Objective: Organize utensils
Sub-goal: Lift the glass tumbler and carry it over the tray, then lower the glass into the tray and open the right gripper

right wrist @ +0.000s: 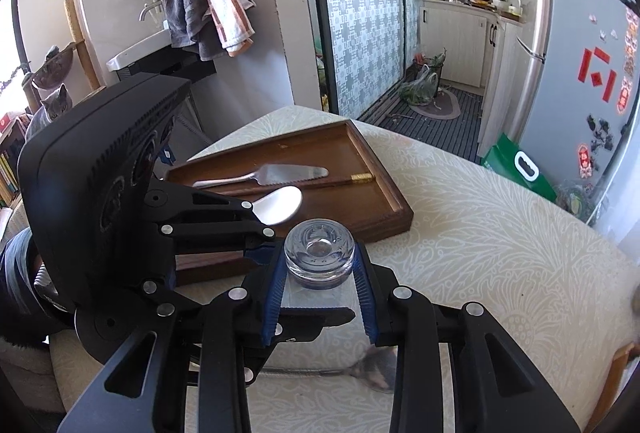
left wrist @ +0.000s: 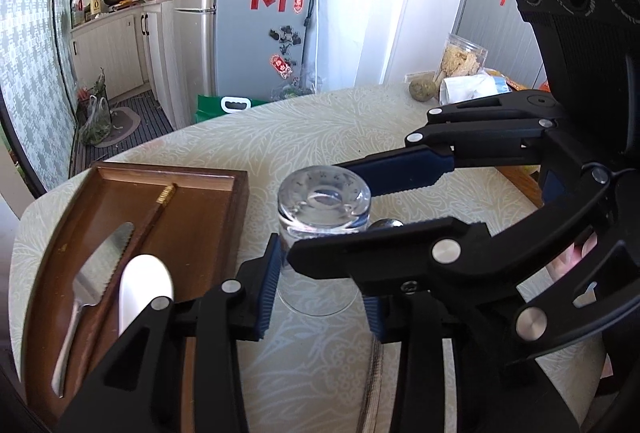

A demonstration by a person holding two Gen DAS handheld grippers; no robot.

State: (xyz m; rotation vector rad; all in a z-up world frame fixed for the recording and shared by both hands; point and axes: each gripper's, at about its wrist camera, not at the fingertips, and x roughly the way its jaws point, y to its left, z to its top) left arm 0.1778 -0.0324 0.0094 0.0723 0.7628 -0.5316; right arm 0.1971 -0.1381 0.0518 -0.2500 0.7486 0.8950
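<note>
A clear glass (left wrist: 324, 197) (right wrist: 320, 249) stands upside down, base up, held between both grippers just right of a wooden tray (left wrist: 216, 177) (right wrist: 384, 209). My left gripper (left wrist: 320, 301) (right wrist: 312, 273) is shut on its lower body. My right gripper (left wrist: 320, 211) (right wrist: 320, 297) is shut on it from the other side. In the tray lie a serrated metal server (left wrist: 100, 265) (right wrist: 276, 173), dark chopsticks with a gold end (left wrist: 160, 201) (right wrist: 360, 177) and a white spoon (left wrist: 140, 285) (right wrist: 280, 207). A metal utensil (left wrist: 372, 373) (right wrist: 304, 371) lies on the tablecloth under the glass.
The round table has a pale patterned cloth (left wrist: 320, 137) (right wrist: 500, 253). At its far right stand a plastic jar (left wrist: 464, 57), a round fruit (left wrist: 422, 88) and packets. A fridge (left wrist: 248, 13) and a green bag (left wrist: 224, 105) stand beyond the table. A cat (right wrist: 56, 105) sits at the left.
</note>
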